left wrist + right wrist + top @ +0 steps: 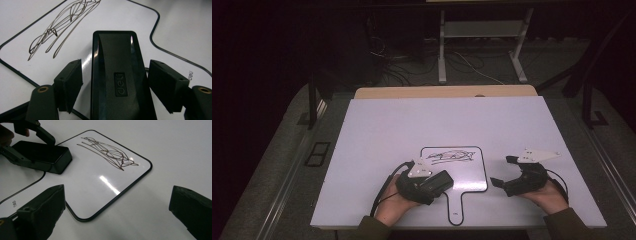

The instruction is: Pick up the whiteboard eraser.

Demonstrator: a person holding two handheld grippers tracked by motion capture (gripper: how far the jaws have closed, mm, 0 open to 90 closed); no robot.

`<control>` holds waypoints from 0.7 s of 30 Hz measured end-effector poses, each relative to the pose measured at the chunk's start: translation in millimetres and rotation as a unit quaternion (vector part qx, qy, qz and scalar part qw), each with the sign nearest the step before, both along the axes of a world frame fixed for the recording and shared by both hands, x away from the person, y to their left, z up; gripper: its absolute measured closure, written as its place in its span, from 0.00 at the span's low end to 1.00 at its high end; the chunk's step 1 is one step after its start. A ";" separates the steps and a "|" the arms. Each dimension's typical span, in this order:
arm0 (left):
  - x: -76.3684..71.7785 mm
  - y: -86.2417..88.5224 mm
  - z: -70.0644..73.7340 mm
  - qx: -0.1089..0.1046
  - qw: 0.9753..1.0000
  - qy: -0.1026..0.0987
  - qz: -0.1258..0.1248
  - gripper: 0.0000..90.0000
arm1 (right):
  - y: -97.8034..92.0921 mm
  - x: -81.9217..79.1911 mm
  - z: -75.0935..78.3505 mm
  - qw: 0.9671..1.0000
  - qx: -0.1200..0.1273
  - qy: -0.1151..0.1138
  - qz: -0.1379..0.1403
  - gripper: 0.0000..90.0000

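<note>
The left claw [432,184] straddles the black eraser [117,77] on the small whiteboard [472,175], jaws flanking but not visibly pinching it, its long axis aimed at the scribble [451,156] just ahead, while the right claw [503,172] waits wide open on the desk [377,130].

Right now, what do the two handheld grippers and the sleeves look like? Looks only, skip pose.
Left gripper and right gripper are both black, with two blocky jaws. Each carries a pale grey three-cornered plate on top and trails a thin black cable. Brass-coloured screw inserts sit at the jaw bases. The sleeves are dark olive-brown.
</note>
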State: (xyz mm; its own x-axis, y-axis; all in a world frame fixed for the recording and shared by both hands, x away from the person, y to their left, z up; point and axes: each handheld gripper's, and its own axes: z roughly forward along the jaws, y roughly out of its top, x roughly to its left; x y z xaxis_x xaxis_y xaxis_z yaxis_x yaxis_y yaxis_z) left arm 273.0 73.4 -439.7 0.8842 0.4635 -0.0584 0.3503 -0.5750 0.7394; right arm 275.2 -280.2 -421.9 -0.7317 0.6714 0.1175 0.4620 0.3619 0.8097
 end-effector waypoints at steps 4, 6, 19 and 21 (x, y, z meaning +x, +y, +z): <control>-1.3 -1.1 -1.6 0.005 1.000 -0.001 -0.003 0.33 | 0.0 -0.1 -0.2 1.000 0.000 0.000 0.000 0.00; -1.4 -0.6 -1.7 0.004 1.000 0.000 -0.004 0.34 | 0.1 0.0 -0.2 1.000 0.000 0.001 0.000 0.00; -0.9 -2.2 -4.9 0.014 1.000 0.006 -0.005 0.41 | 0.1 0.5 -0.5 1.000 0.004 0.001 -0.001 0.00; -1.2 -2.4 -4.9 0.014 1.000 0.004 -0.004 0.41 | 0.0 0.5 -0.5 1.000 0.004 0.002 -0.001 0.00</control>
